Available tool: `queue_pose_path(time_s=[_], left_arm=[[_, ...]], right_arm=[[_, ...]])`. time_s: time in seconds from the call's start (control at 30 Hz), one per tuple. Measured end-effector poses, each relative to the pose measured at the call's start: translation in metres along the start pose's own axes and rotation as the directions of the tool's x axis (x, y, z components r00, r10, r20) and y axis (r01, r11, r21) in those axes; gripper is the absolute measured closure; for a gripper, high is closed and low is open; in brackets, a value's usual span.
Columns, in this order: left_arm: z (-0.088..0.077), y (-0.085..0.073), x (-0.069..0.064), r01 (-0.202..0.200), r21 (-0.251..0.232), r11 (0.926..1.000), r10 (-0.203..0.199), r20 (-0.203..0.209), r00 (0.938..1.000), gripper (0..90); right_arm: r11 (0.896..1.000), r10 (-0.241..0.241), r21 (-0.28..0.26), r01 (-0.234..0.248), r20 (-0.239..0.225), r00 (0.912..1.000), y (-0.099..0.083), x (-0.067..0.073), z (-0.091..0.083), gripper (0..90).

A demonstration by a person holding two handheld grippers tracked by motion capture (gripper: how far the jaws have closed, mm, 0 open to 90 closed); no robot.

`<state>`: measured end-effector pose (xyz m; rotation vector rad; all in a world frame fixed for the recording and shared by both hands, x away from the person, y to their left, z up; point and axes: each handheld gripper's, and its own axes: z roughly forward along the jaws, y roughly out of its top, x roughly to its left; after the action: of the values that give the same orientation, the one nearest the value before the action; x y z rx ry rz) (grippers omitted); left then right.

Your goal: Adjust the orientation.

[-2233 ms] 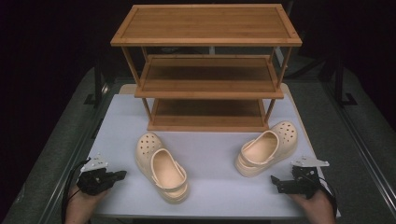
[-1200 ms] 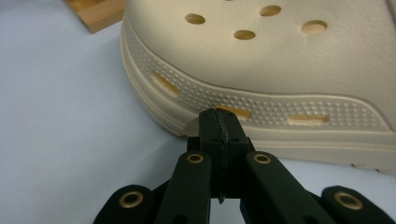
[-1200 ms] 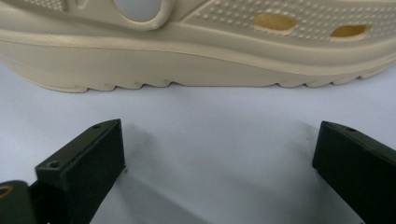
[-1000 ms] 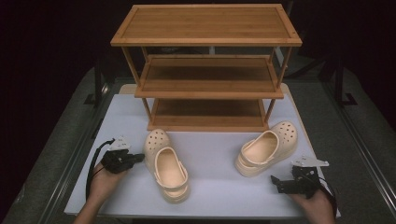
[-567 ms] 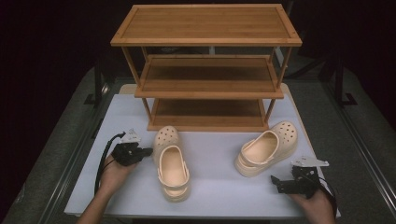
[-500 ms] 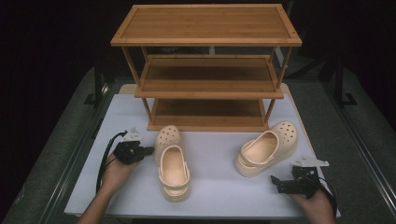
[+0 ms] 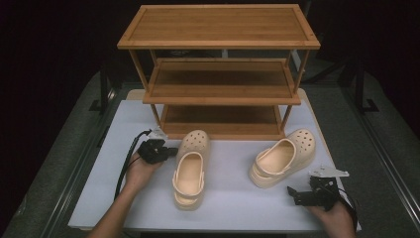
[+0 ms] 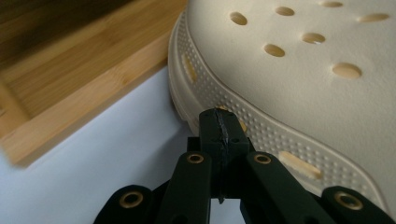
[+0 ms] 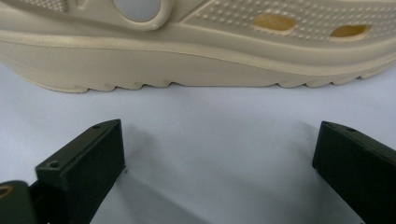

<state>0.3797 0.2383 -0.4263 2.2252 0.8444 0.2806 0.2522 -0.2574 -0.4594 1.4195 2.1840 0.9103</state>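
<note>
The left clog (image 7: 190, 171) I'm working on is a cream foam shoe with round vent holes over the toe, a dotted band along its side and oval slots in that band; it lies sole-down on the white table (image 7: 228, 203), toe toward the bottom shelf of the bamboo rack (image 7: 220, 74), heel toward me; I can read no brand or lettering on it; my left gripper (image 7: 166, 151) sits just beside its toe on the left, and in the left gripper view (image 8: 219, 135) the jaws are pressed together with nothing between them, tips right at the clog's dotted rim, touching or nearly so; the right clog (image 7: 282, 158) of the same colour lies angled near the rack's right leg, its ridged sole and strap rivet plain in the right gripper view (image 9: 196, 56); my right gripper (image 7: 299, 194) rests on the table near its heel, jaws spread wide and empty, apart from the shoe
</note>
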Motion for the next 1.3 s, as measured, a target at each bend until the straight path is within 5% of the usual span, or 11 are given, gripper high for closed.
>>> queue_pose_path(time_s=[0.5, 1.3], left_arm=[[0.026, 0.025, -0.009, -0.038, 0.01, 0.9992, 0.037, 0.037, 0.9986, 90.0], [0.034, 0.031, -0.012, -0.058, 0.008, 0.9983, 0.058, 0.044, 0.9973, 90.0]], right_arm=[[1.0, 0.0, 0.0, 0.0, 0.0, 1.0, 0.0, 0.0, 0.0, 1.7], [1.0, -0.001, 0.0, 0.001, 0.001, 1.0, 0.0, 0.0, 0.0, 1.7]])
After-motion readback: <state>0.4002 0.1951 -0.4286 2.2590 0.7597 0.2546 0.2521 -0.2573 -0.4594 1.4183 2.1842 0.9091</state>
